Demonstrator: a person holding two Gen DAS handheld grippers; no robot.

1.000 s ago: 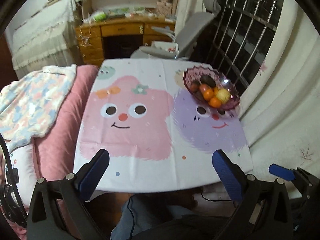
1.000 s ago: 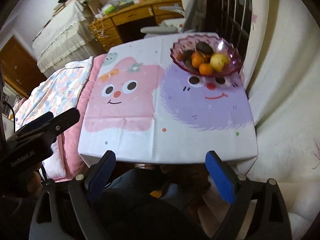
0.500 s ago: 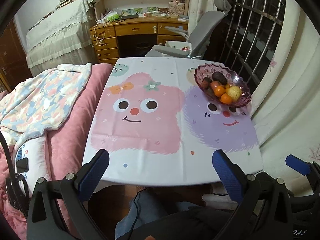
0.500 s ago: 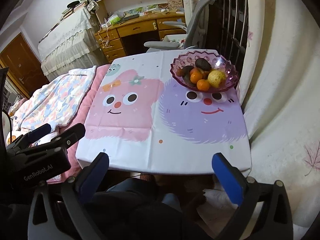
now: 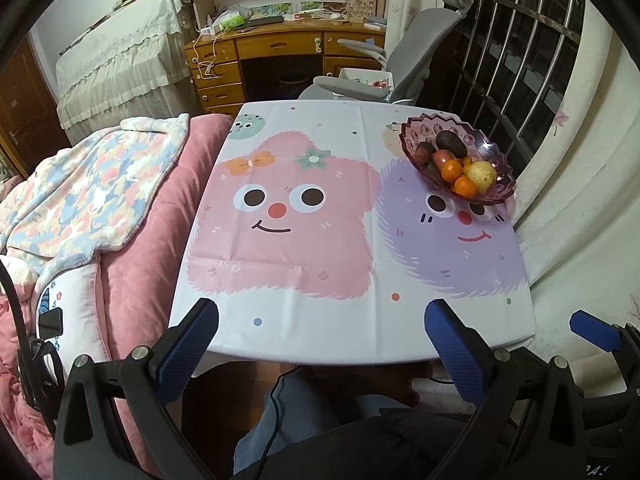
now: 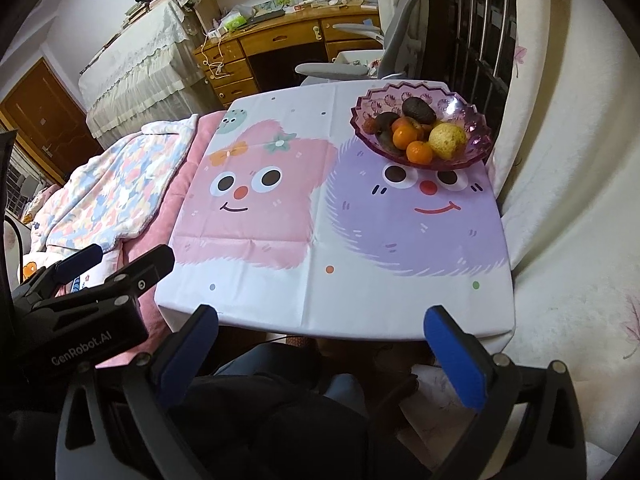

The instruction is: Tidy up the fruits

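Presently: fruit bowl [image 6: 420,136] sat at the table's [image 6: 320,288] far right corner, at one o'clock from the right gripper [image 6: 320,332], well apart; left gripper [image 5: 320,332] farther off. Both sets of fingers stood apart, empty.

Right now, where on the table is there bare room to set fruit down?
The whole pink monster print is bare, from the bed-side edge across to the purple monster print. The purple patch is also bare from its smile down to the near table edge. The only crowded spot is the far right corner, where the purple glass bowl holds all the fruit.
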